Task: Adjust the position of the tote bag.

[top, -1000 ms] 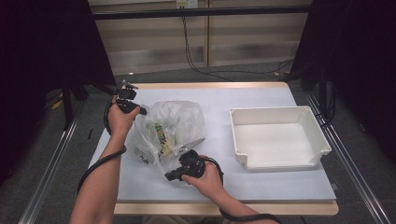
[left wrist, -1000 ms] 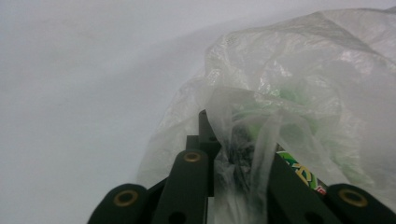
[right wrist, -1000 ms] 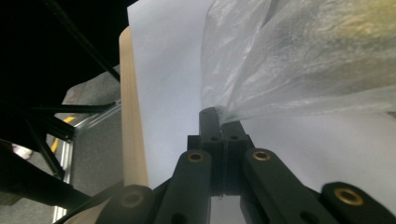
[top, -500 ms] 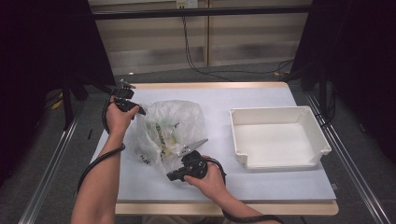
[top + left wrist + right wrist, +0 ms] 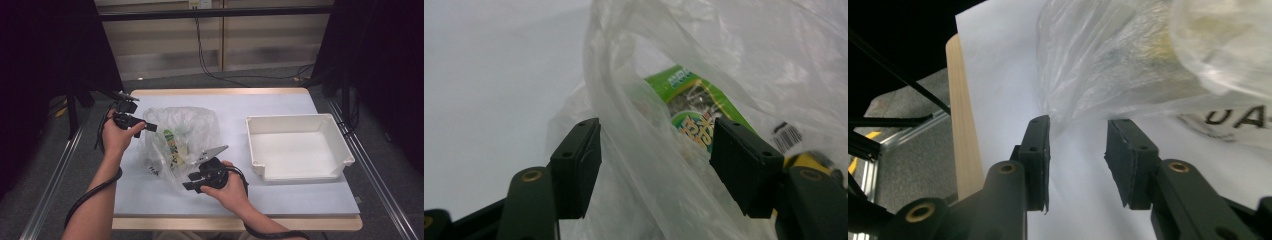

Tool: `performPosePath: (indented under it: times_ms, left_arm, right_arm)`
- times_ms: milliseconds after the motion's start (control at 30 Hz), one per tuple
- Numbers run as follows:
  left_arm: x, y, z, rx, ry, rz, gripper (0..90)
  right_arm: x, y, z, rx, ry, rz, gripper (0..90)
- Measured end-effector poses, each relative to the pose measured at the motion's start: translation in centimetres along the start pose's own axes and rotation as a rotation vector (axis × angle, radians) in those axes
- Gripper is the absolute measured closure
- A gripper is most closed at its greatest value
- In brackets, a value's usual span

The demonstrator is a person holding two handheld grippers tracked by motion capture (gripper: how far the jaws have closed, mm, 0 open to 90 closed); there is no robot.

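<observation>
Crumpled clear plastic bag [image 5: 182,135] sits left of centre on the pale rectangular table [image 5: 280,195], with the shallow white plastic tray [image 5: 299,146] well apart to its right. Green printed snack packet [image 5: 691,112] lies inside the bag (seen through the film). Left gripper [image 5: 147,126] is at the bag's left edge, right gripper [image 5: 192,184] at its near edge.

The clear plastic bag [image 5: 182,135] carries black lettering and a barcode, and inside it lies a green snack packet [image 5: 691,117] with white print. The tray [image 5: 300,150] is white, the table [image 5: 280,105] pale blue-grey with a light wooden edge.
</observation>
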State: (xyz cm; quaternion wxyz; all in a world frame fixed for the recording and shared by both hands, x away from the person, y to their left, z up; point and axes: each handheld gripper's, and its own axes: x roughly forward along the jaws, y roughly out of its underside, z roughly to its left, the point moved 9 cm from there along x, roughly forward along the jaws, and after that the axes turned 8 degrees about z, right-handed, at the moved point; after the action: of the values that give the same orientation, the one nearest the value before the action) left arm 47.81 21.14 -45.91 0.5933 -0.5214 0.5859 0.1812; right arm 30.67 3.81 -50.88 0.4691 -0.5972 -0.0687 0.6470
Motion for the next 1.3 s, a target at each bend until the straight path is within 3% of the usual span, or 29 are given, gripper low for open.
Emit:
performPosePath:
  times_ms: [333,400,467,533,667,833,1133,1300]
  left_arm:
    - [-0.1,1.4,-2.0,0.01,0.034,-0.002,34.4]
    - [0.0,1.8,-1.9,0.024,0.001,0.011,32.6]
    - [0.0,2.2,-2.2,0.016,0.014,0.011,30.5]
    - [0.0,2.4,-2.3,0.014,-0.006,0.011,30.0]
    - [-0.1,3.1,-3.2,0.054,-0.008,0.028,28.8]
    - [0.0,3.2,-4.0,0.042,0.026,-0.008,28.9]
    - [-0.4,3.2,-6.0,0.103,0.049,-0.018,27.9]
    - [0.0,3.2,-6.6,0.102,0.074,-0.026,28.0]
  right_arm:
    - [-1.7,0.1,-1.2,0.018,0.049,-0.005,52.2]
    - [-1.9,0.0,-1.5,0.021,0.059,-0.006,50.8]
    - [-2.2,0.0,-1.9,0.025,0.074,-0.006,49.7]
    - [-2.4,0.0,-2.3,0.033,0.086,-0.006,47.4]
    - [-3.2,-0.1,-2.9,0.039,0.109,-0.008,46.8]
    - [-4.4,-0.8,-3.8,0.05,0.138,-0.032,45.7]
    - [-5.8,-2.0,-5.3,0.049,0.198,-0.029,41.9]
    - [-6.2,-2.9,-6.2,0.042,0.226,-0.026,41.8]
